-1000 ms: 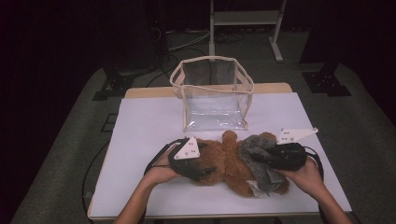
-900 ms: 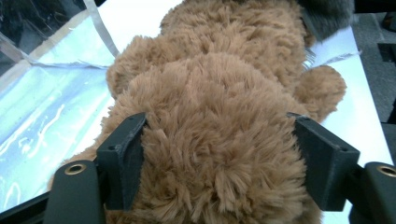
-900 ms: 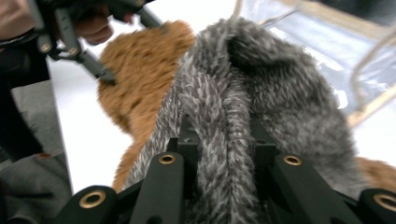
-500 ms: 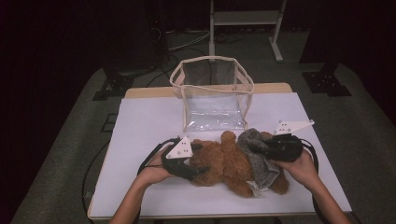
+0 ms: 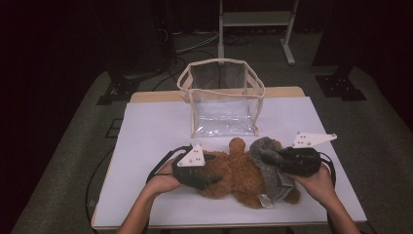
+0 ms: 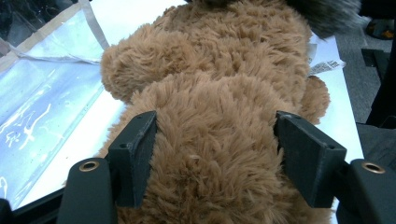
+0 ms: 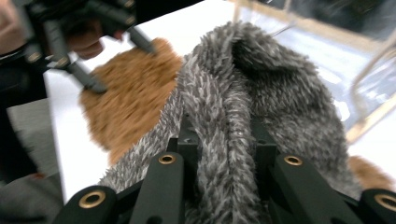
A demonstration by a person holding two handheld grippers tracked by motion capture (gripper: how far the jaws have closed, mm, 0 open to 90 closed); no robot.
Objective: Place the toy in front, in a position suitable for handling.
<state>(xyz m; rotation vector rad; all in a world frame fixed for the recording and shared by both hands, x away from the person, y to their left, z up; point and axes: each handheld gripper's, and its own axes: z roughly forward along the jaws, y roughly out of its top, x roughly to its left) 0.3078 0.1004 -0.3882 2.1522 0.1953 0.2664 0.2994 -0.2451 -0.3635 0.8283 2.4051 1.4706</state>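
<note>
The left gripper has been closing its fingers on the brown teddy bear, and now they squeeze its fluffy body from both sides. A second ago they were wider apart. The bear has stayed in the same spot, lying on the white tabletop near the front edge.

The right gripper pinches a fold of the grey furry cloth on the bear, with its fingers pressed tight on it, just as before. Both hands come in low from the front, one on each side of the bear.

The clear bag stands open just behind the bear. There is bare tabletop to the left and right.
</note>
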